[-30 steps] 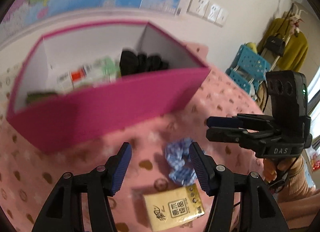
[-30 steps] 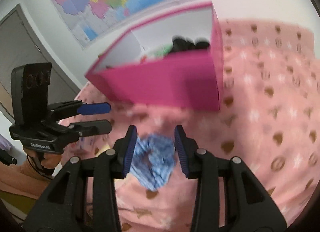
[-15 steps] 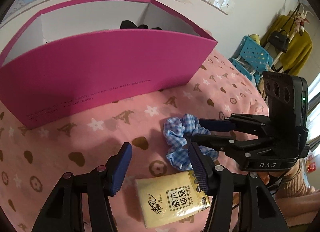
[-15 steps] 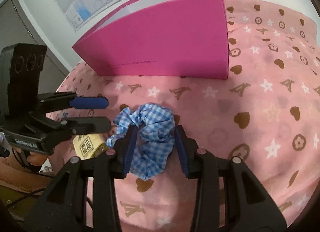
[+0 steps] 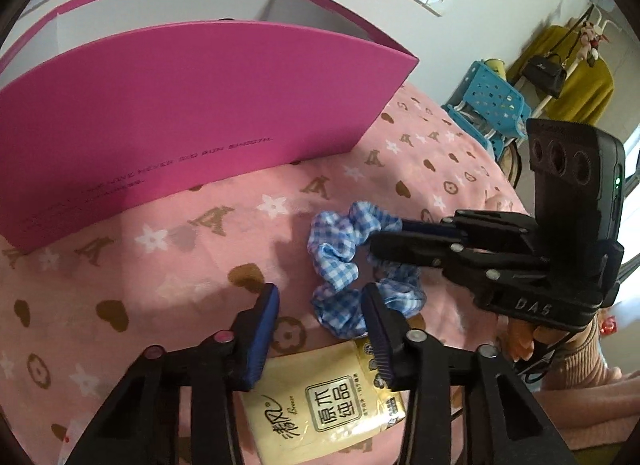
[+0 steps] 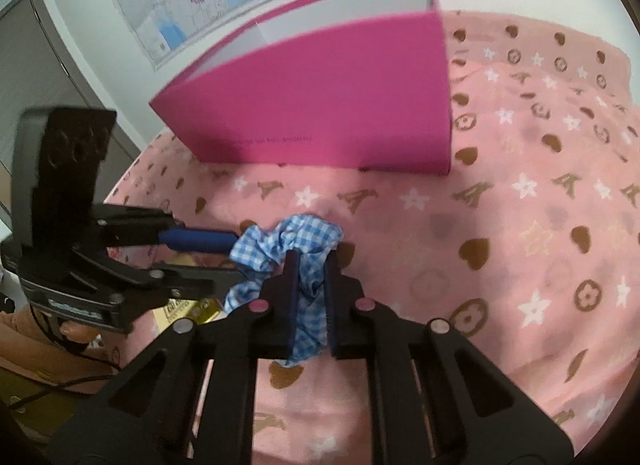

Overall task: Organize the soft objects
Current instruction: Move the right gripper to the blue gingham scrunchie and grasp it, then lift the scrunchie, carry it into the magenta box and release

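Your left gripper (image 5: 320,321) hangs with its jaws apart, in front of the pink box (image 5: 180,113) and over the yellow tissue pack (image 5: 324,409). Just beyond it, the blue checked scrunchie (image 6: 292,249) lies on the pink blanket (image 6: 500,265). Your right gripper (image 6: 310,269) has closed its jaws on the scrunchie.

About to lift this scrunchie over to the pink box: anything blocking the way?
Only the box's own front wall. The right gripper is shut on the blue gingham scrunchie; bare pink blanket lies between it and the pink box, whose tall wall must be cleared from above.
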Available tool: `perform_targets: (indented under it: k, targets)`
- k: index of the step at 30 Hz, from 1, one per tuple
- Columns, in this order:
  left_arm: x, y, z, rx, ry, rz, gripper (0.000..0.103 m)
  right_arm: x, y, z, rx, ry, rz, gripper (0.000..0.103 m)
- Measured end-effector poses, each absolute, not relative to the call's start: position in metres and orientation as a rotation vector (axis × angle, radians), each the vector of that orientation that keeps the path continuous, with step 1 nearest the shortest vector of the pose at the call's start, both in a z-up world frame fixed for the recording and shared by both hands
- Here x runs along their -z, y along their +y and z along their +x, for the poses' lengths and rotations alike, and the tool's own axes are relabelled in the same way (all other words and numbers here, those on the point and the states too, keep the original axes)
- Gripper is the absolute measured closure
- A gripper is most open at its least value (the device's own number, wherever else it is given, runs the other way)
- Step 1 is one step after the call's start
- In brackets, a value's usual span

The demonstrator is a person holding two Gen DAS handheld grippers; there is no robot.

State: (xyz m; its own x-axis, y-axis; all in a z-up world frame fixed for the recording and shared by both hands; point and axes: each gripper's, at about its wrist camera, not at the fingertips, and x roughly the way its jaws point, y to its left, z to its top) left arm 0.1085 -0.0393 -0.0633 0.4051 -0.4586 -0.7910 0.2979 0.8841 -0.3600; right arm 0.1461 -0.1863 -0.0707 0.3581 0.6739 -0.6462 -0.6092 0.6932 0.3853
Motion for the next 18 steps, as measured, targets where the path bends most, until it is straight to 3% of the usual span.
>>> perform_targets:
  k: [15, 18]
  targets:
    - [0.035, -0.044, 0.104, 0.562, 0.962, -0.184, 0.067, 0.026, -0.192, 0.131, -0.883, 0.742, 0.088, 0.091]
    - [0.028, -0.045, 0.102, 0.567, 0.942, -0.182, 0.071, 0.022, -0.191, 0.13, -0.889, 0.729, 0.084, 0.091]
